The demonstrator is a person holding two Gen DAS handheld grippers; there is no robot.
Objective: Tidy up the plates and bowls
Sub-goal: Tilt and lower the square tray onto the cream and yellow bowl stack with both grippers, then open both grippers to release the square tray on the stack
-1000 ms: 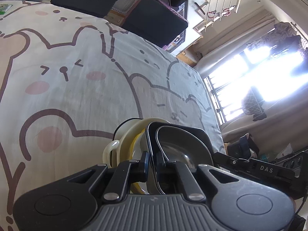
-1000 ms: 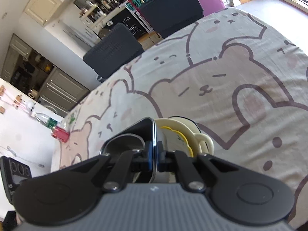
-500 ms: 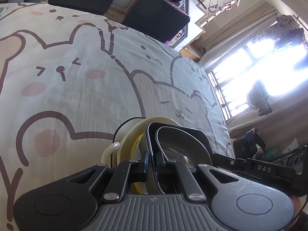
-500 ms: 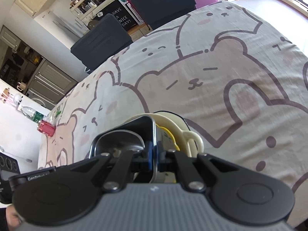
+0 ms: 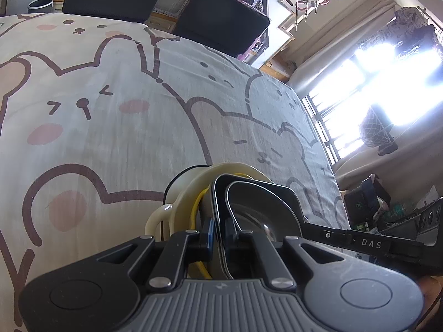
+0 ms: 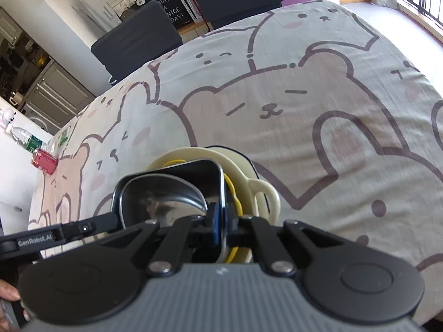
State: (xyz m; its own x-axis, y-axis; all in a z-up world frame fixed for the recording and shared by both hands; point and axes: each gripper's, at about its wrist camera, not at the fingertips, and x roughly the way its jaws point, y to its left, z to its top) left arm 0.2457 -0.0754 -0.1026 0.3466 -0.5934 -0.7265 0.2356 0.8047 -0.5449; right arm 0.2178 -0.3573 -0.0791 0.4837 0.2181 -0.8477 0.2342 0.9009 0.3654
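Tablecloth (image 5: 116,127): pale fabric printed with cartoon bears in brown outline and pink cheeks; it covers the whole table and fills most of both wrist views.
Chairs: two dark chair backs (image 5: 221,16) stand at the far edge of the table, seen in both views.
Window (image 5: 382,88): very bright, off the table's right side in the left wrist view; curtains hang beside it.
Cream bowl (image 5: 235,170): round, with a loop handle on each side and a yellow line inside its rim; it sits low and central in both views, right in front of the grippers, with a dark-rimmed dish partly visible under it.
Black dish (image 5: 260,202): squarish with rounded corners, dark outside and shiny metal inside; it stands tilted inside the cream bowl, held by its two opposite rims.
Left gripper (image 5: 218,233): clenched on one rim of the black dish, blue pad outside, other finger inside.
Right gripper (image 6: 223,221): clamped on the opposite rim of the black dish (image 6: 166,193), the cream bowl (image 6: 249,166) just beyond it.
Bottle (image 6: 26,138): lies off the table's left end in the right wrist view.
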